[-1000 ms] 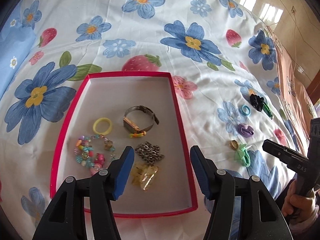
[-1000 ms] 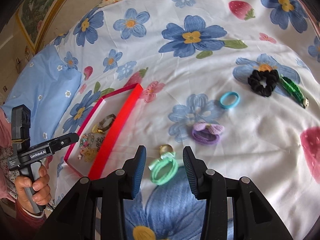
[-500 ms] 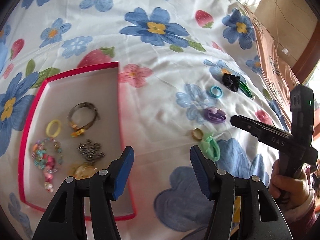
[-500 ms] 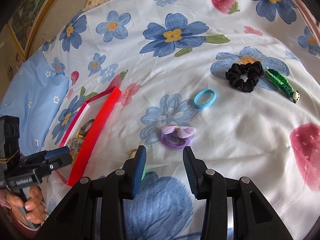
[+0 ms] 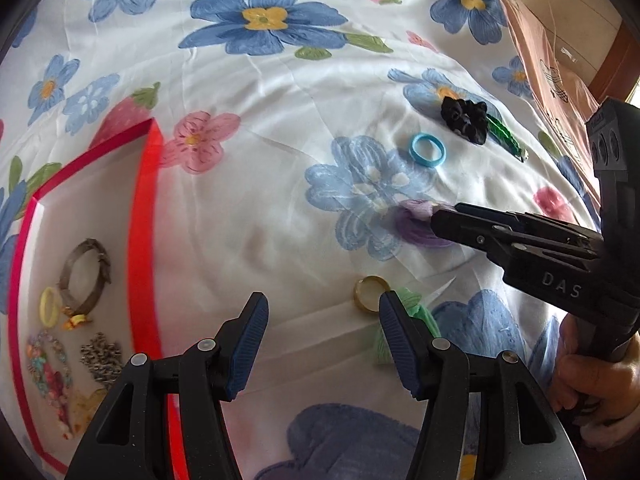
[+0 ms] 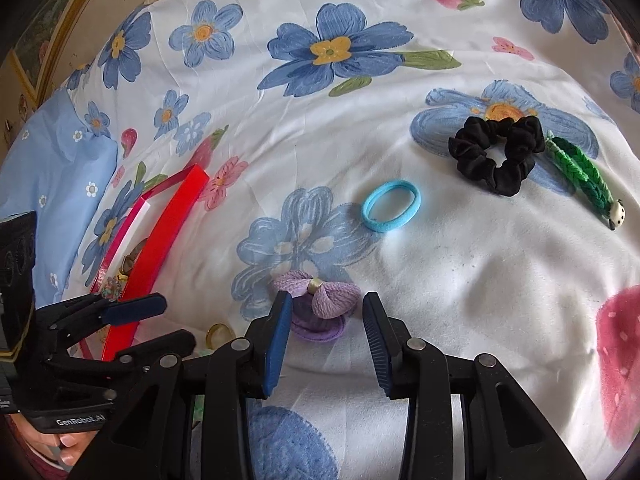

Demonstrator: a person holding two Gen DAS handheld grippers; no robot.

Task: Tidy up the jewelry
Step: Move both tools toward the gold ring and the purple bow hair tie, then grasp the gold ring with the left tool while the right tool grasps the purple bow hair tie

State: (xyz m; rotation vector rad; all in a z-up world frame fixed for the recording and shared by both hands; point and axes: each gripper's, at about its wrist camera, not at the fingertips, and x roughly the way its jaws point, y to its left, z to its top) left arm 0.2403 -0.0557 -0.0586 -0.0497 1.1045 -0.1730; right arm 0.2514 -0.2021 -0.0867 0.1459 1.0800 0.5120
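Both tongs are apart: the right tongs point(image 6: 324, 312) straddle the purple hair tie point(image 6: 320, 304) on the bed sheet point(image 6: 480, 280). The left tongs point(image 5: 324, 312) hover near the gold ring point(image 5: 370, 293), right of the red tray point(image 5: 142, 240).

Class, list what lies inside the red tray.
Inside the red tray: a yellow ring, a bracelet, a chain and beads. The left tool covers its near corner.
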